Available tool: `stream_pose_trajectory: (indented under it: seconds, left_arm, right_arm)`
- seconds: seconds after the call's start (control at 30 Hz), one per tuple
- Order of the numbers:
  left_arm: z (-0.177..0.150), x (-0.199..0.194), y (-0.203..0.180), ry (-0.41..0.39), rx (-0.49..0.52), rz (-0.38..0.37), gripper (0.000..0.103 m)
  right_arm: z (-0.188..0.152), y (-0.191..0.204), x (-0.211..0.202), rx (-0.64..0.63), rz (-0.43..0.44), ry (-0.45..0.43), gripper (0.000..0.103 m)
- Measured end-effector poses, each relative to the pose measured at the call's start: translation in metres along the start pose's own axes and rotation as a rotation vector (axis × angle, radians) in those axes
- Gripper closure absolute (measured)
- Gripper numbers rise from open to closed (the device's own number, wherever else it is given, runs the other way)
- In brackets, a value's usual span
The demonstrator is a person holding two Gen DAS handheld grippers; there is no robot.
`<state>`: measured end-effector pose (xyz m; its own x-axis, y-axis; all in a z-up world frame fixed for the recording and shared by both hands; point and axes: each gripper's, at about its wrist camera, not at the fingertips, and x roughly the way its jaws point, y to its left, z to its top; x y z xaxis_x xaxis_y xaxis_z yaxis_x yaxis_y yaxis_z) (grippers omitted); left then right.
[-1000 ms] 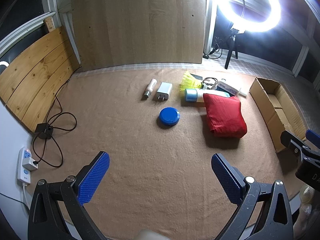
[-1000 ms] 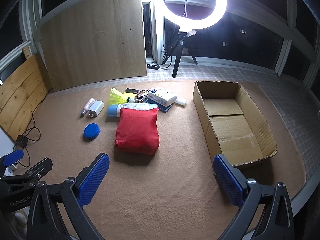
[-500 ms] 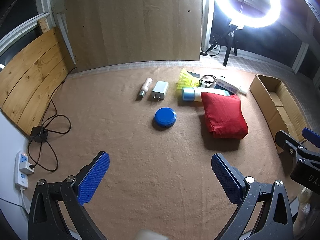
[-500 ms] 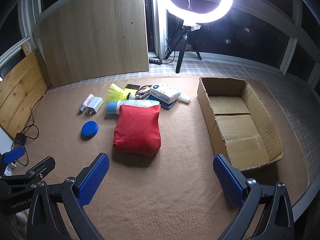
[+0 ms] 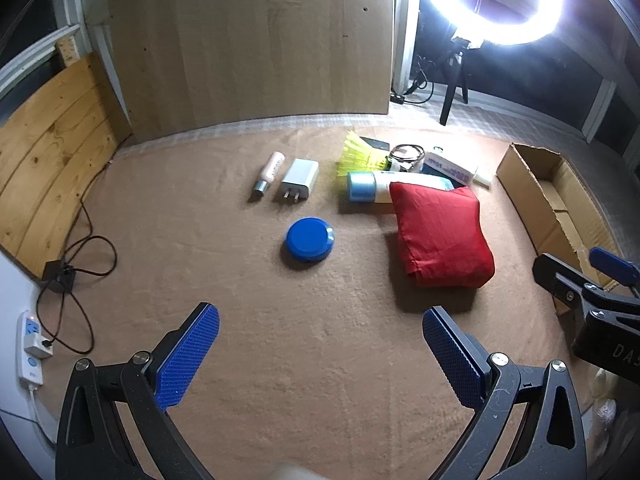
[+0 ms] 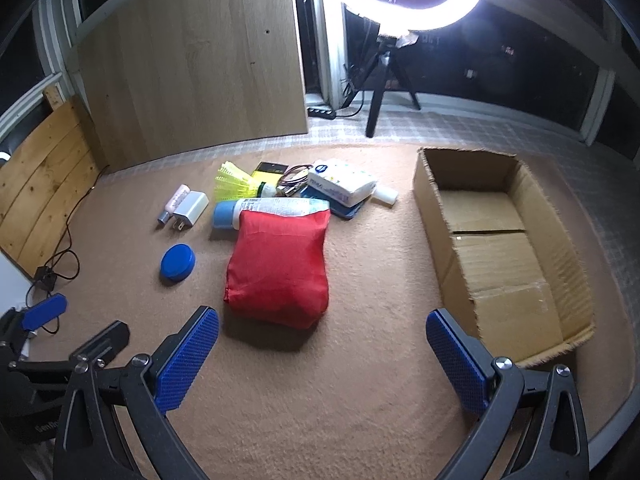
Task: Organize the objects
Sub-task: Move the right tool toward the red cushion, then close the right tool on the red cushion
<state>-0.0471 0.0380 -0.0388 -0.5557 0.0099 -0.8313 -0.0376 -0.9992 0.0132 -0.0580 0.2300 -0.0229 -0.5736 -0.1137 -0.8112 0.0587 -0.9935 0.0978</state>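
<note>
On the tan carpet lie a red pouch (image 5: 440,236) (image 6: 280,264), a blue round lid (image 5: 309,240) (image 6: 178,262), a white charger (image 5: 299,180) (image 6: 191,208), a small pink bottle (image 5: 269,174) (image 6: 174,202), a blue-capped tube (image 5: 380,188) (image 6: 264,210), a yellow shuttlecock (image 5: 360,156) (image 6: 234,184) and a white packet (image 6: 340,182). An open cardboard box (image 6: 500,248) (image 5: 552,200) stands to the right. My left gripper (image 5: 320,356) is open above bare carpet, short of the lid. My right gripper (image 6: 322,356) is open just in front of the pouch.
A wooden board (image 5: 256,40) leans at the back and plank panelling (image 5: 48,160) runs along the left. A ring light on a tripod (image 6: 400,0) stands behind the carpet. A power strip with cables (image 5: 30,344) lies at the left edge.
Both grippers have moved forward toward the objects, so the lid, pouch and box appear larger and nearer. Both stay open; nothing has been picked up.
</note>
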Motion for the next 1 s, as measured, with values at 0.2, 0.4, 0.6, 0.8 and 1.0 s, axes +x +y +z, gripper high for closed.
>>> stream_pose_trajectory:
  seconds: [0.2,0.4,0.6,0.8,1.0]
  left_arm:
    - [0.007,0.024,-0.009,0.034,-0.016,-0.039,0.0]
    - [0.015,0.047,-0.016,0.066,-0.019,-0.082,0.001]
    - [0.022,0.071,-0.026,0.103,-0.025,-0.117,0.003]
    - [0.03,0.087,-0.038,0.115,-0.016,-0.128,0.004]
    - [0.038,0.104,-0.049,0.134,0.018,-0.172,0.004]
  right_arm:
    - [0.011,-0.003,0.02,-0.005,0.052,0.044,0.001]
    - [0.025,-0.009,0.044,0.017,0.109,0.093,0.008]
    - [0.036,-0.007,0.069,0.022,0.174,0.175,0.029]
    - [0.037,-0.008,0.096,0.03,0.19,0.245,0.04]
    - [0.039,-0.017,0.114,0.084,0.241,0.295,0.043]
